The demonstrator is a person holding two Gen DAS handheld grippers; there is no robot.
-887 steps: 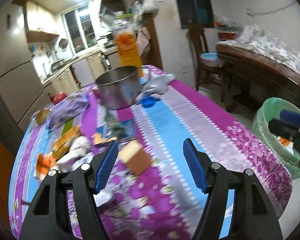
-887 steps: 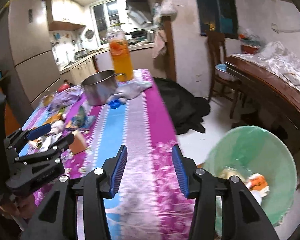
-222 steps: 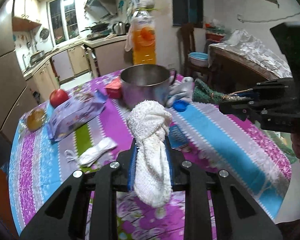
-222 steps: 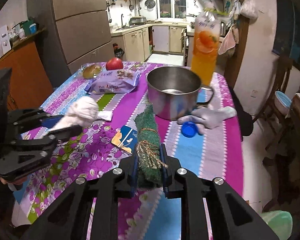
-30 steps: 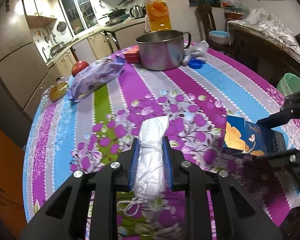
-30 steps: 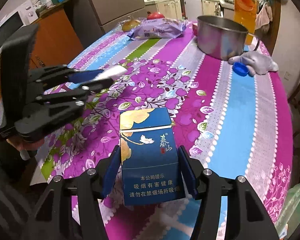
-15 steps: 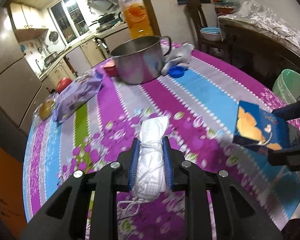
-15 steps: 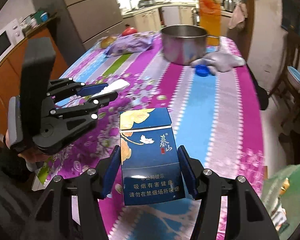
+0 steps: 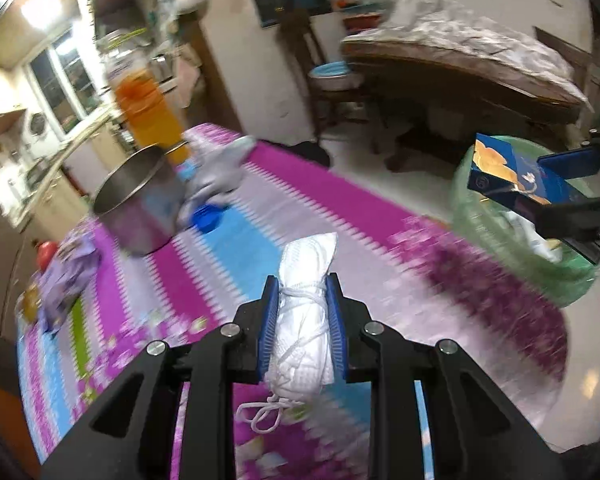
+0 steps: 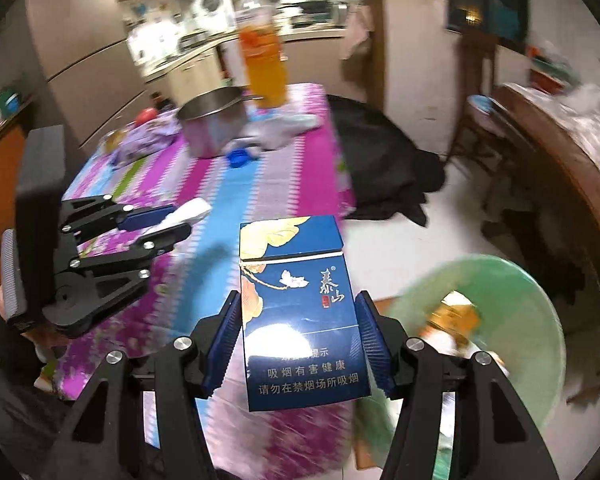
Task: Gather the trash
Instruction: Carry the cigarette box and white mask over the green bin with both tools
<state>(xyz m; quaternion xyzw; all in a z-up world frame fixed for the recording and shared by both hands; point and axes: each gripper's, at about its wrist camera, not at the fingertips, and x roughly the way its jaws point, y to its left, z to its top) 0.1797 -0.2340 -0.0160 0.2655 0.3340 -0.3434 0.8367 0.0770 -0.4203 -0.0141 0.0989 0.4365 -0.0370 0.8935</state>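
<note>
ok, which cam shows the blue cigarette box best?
Right wrist: the blue cardboard cigarette box fills the centre, clamped in the right claw, print readable. Left wrist shows it small, side-on at the frame edge.

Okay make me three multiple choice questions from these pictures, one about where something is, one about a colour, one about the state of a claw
1. Where is the green-lined bin?
A. on the table
B. on the floor beside the table
C. on a chair

2. What colour is the box in the right claw?
A. blue
B. red
C. white

3. What is the left claw doing?
A. standing open and empty
B. gripping a pot
C. clamping a rolled white mask

Answers: B, the bin stands below the table edge; A, the box is blue with gold leaves; C, both pads press on the mask.
</note>
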